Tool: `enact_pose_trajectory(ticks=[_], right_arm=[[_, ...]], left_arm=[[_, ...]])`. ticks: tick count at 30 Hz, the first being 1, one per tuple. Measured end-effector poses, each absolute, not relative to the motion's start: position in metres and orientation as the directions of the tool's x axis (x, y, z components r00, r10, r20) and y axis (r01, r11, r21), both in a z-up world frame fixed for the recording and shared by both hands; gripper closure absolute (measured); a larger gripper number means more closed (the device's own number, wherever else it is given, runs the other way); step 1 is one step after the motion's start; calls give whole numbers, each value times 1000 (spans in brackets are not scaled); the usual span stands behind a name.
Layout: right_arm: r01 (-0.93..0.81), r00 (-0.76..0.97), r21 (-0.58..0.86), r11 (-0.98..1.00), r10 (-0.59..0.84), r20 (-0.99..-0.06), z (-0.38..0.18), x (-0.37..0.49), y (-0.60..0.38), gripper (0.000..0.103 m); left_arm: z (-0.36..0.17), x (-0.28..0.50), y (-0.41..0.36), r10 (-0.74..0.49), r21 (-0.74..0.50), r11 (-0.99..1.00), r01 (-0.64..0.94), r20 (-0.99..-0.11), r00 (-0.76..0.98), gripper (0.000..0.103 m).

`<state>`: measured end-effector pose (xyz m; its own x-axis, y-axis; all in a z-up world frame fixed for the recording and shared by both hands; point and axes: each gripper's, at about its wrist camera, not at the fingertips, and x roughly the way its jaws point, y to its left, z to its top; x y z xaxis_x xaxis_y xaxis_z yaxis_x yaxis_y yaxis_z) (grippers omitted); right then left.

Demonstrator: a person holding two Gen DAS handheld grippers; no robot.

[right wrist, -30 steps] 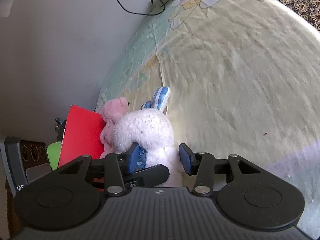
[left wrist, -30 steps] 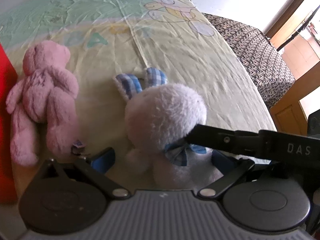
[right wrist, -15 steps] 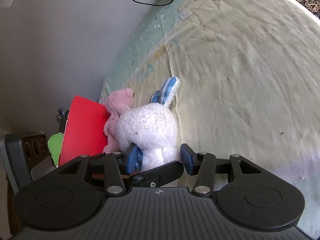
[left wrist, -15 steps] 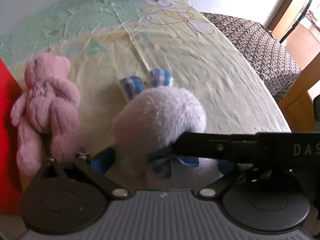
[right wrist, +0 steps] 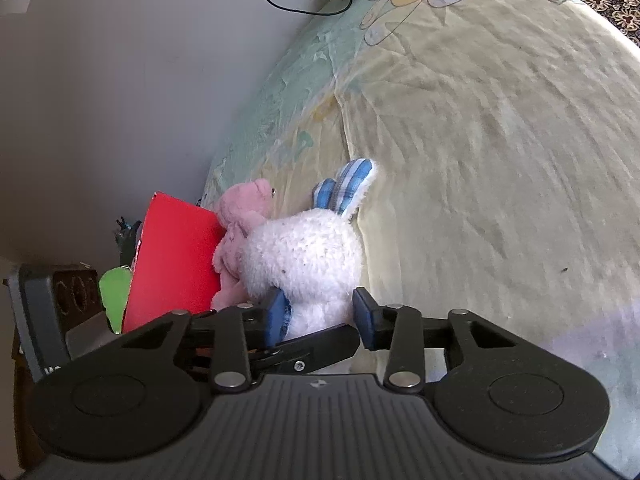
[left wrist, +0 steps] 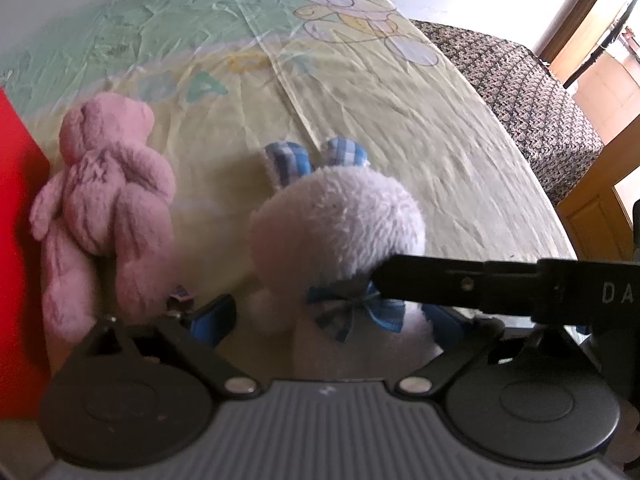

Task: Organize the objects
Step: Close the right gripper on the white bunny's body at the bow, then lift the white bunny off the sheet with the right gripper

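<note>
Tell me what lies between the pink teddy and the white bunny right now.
Only a bare strip of yellow bedsheet separates the pink teddy from the white bunny in the left wrist view; the right wrist view overlaps them, hiding the gap.

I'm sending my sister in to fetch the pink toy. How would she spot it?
On the pale yellow cartoon-print bedsheet, look along the wall side for the red box. The pink teddy bear lies against it, beside a white bunny; unlike the bunny, it has no blue checked ears or bow.
</note>
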<state>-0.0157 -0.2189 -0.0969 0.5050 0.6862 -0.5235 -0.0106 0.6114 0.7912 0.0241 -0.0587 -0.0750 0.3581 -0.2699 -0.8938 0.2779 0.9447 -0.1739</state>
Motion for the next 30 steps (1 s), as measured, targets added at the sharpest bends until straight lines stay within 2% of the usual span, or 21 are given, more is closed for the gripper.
enact_pose_trajectory(ticks=[2, 9, 12, 23, 27, 30], right_arm=[[-14, 505, 789, 614, 686, -525, -97, -16, -218, 64], [5, 514, 796, 605, 681, -521, -99, -18, -217, 62], [-8, 514, 782, 623, 674, -531, -96, -19, -214, 63], [-42, 509, 750, 660, 660, -553, -85, -26, -210, 70], [-41, 503, 750, 660, 662, -556, -83, -31, -210, 72], [-48, 495, 749, 661, 667, -557, -81, -34, -210, 79]], left_arm=[[-74, 23, -59, -268, -169, 944, 283, -894, 360, 10], [-72, 21, -58, -273, -173, 943, 284, -890, 366, 16], [-71, 19, -59, -284, -180, 939, 292, -886, 367, 22], [-60, 6, -61, -295, -164, 929, 333, -870, 394, 35], [-57, 1, -61, -299, -161, 926, 342, -867, 400, 36], [-55, -4, -58, -310, -173, 923, 343, -863, 399, 36]])
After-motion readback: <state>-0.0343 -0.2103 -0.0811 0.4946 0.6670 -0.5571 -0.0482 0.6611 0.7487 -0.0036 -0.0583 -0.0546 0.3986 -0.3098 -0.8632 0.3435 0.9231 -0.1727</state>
